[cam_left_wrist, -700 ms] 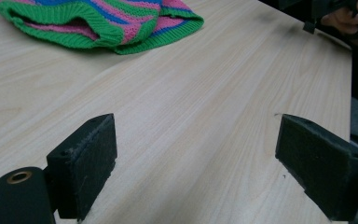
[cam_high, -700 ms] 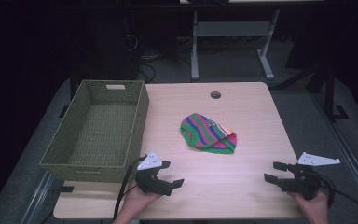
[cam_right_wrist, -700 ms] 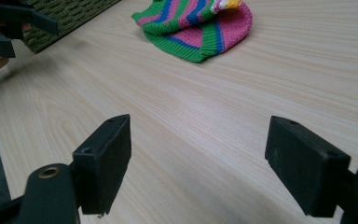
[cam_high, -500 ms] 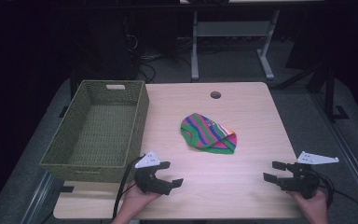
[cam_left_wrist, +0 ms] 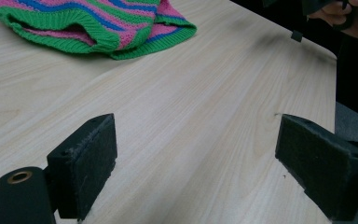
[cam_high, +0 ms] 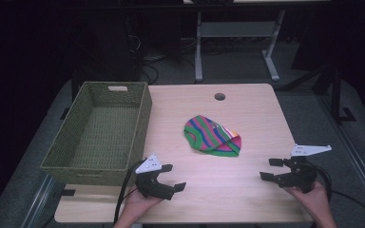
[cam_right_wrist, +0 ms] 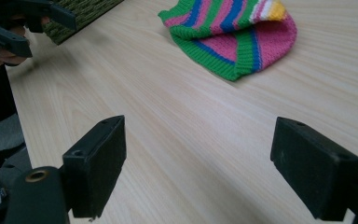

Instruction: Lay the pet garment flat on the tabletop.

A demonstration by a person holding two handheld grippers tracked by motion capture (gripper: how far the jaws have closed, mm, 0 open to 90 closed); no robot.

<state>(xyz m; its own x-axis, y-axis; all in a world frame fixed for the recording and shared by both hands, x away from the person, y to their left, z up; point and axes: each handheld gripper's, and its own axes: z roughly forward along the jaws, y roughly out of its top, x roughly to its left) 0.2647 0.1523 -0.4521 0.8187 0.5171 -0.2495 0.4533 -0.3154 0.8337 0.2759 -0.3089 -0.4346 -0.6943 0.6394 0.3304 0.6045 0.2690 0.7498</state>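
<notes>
While nothing is held yet, the scene reads plainly from left to right, taking the knitted hat (cam_high: 213, 136) as the landmark. Far to the left of the hat stands a green woven basket (cam_high: 100, 130) on the desk (cam_high: 247, 199), and it looks empty inside. Nearer the person and to the left of the hat, the left gripper (cam_high: 168, 176) hovers low over the desk's front edge with its jaws spread wide and nothing between them. In the left gripper view the hat (cam_left_wrist: 93, 25) lies ahead and off to one side, well apart from the jaws.

The hat itself, striped in green, pink and blue, lies flat in the middle of the desk, apart from the basket and touched by neither gripper. Beyond the hat, a small round hole (cam_high: 219, 96) marks the far side of the desktop.

To the right of the hat and nearer the person, the right gripper (cam_high: 272, 169) also stands wide and empty, pointing in toward the hat (cam_right_wrist: 233, 35).

As a judgement, the work is at its very start: the hat still needs reaching, gripping, lifting and, most likely, carrying over to the basket.
</notes>
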